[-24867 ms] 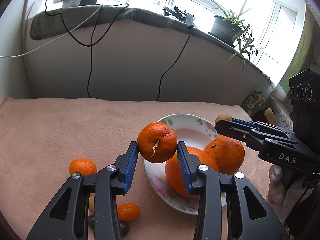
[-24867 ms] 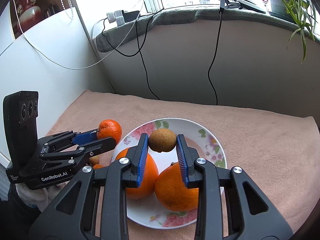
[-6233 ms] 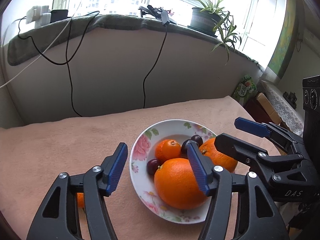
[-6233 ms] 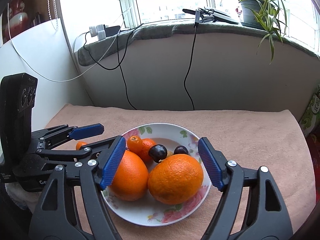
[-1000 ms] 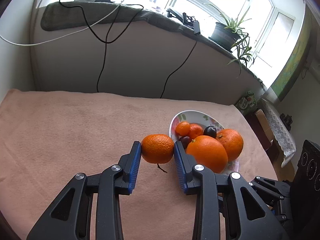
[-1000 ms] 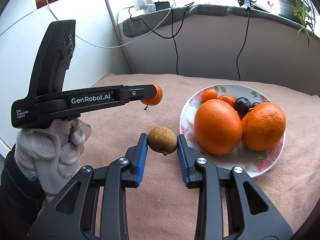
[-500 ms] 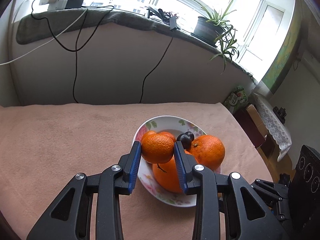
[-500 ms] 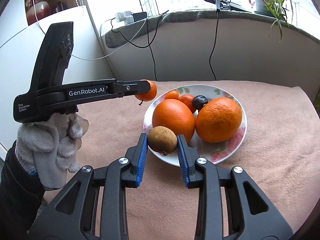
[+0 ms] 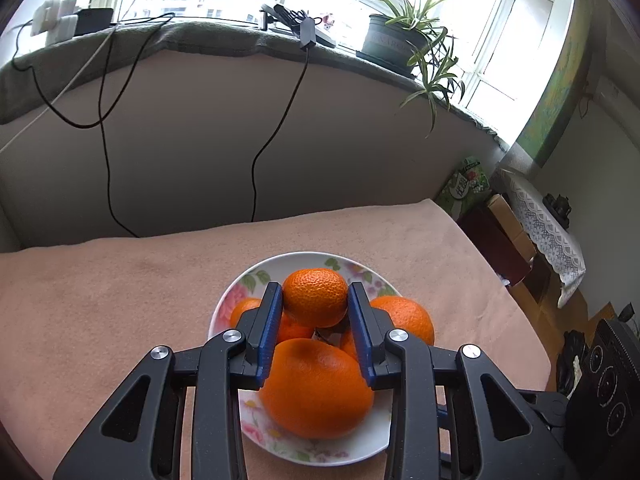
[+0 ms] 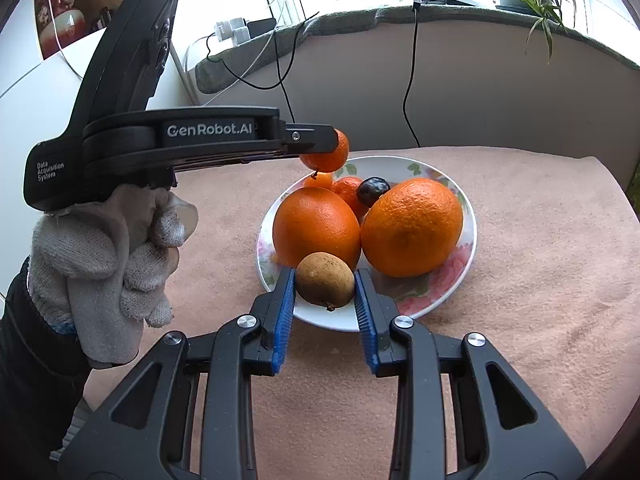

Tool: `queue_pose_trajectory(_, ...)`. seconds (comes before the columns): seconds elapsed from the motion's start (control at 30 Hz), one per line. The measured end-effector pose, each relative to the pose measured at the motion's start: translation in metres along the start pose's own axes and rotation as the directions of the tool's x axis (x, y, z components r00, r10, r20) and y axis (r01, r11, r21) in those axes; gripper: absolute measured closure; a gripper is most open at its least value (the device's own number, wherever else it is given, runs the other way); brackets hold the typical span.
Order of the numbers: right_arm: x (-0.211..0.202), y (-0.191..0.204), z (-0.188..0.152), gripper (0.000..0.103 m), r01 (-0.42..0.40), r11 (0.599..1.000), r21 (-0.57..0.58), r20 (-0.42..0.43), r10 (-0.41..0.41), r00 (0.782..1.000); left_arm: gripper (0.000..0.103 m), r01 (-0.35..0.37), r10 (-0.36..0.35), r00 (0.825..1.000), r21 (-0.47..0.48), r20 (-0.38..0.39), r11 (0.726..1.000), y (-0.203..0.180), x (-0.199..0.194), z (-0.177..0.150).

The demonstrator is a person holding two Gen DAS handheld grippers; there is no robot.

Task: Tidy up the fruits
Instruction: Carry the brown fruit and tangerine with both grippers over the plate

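A white flowered plate point(image 10: 469, 242) on the pink cloth holds two big oranges point(image 10: 316, 226) point(image 10: 412, 226), small orange fruits point(image 10: 347, 192) and a dark plum point(image 10: 373, 190). My left gripper point(image 9: 315, 298) is shut on a mandarin point(image 9: 315, 297) and holds it above the plate's fruit; it also shows in the right wrist view point(image 10: 326, 156). My right gripper point(image 10: 325, 286) is shut on a brown kiwi point(image 10: 325, 285) just over the plate's near rim, in front of the left big orange.
The pink cloth point(image 10: 540, 280) covers the table up to a grey wall point(image 9: 200, 140) with hanging black cables point(image 9: 276, 120). A potted plant point(image 9: 400, 36) stands on the sill. A gloved hand point(image 10: 104, 256) holds the left gripper. Boxes point(image 9: 504, 236) stand beyond the table's right edge.
Both grippers have moved toward the plate with their fruit. The mandarin now hangs over the plate's fruit and the kiwi is over the plate's near rim.
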State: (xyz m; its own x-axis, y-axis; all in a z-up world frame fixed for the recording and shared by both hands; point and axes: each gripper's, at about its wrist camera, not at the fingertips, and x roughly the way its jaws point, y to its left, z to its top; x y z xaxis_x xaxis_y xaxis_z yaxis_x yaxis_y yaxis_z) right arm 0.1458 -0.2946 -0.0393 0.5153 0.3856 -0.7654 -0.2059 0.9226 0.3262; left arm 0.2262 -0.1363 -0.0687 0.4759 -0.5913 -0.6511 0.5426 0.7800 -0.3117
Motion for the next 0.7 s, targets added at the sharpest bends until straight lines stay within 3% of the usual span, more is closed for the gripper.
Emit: queue_pose_trajectory(0.7,0.013,-0.002,-0.001,0.072,0.005,1.000,0.007,-0.019,-0.005,1.000,0.070,-0.011,0.013,0.999,0.053,-0.032,0.999,-0.010,0.019,0.006)
